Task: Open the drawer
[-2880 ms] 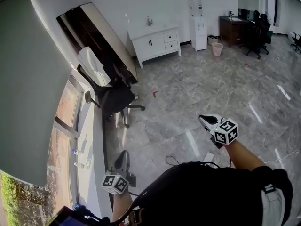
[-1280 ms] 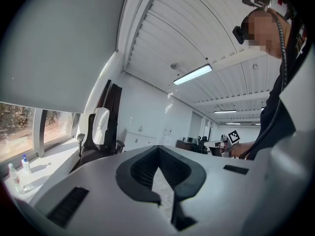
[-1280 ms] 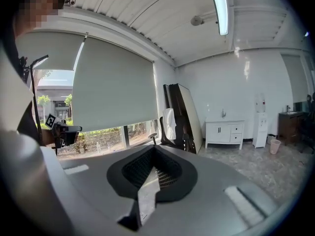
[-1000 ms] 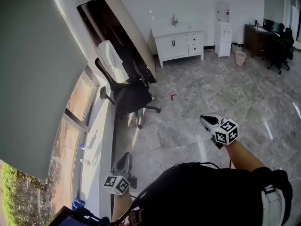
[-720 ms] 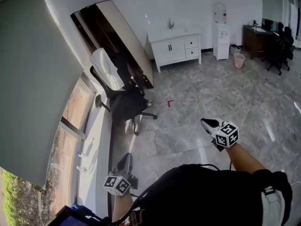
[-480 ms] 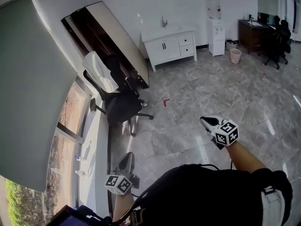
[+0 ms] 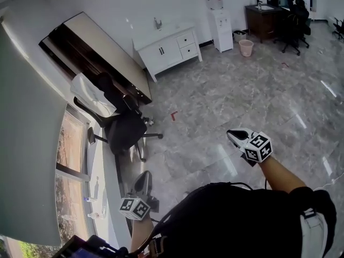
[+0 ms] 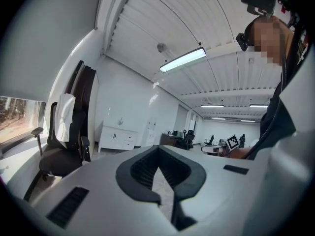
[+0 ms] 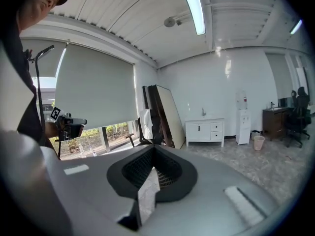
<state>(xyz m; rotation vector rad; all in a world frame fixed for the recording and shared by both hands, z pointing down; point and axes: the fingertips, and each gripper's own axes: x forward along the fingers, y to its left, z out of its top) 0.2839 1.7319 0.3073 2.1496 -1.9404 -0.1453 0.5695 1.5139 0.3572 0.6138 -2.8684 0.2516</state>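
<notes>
Both forearms reach forward, with the left gripper (image 7: 143, 176) level and the right gripper (image 7: 231, 135) tipped slightly down. Each pair of jaws is pressed together on nothing. The glossy grey marble floor (image 7: 242, 95) stretches to the far wall, where the white two-drawer cabinet (image 7: 167, 48) stands well apart. To the left are a leaning brown board (image 7: 97, 52) and a black office chair (image 7: 124, 133).

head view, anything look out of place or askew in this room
A large flat board leans tilted against the wall behind the black office chair instead of standing upright. A white cloth hangs over the chair's back, and a small red scrap lies on the floor. Nothing looks spilled.
</notes>
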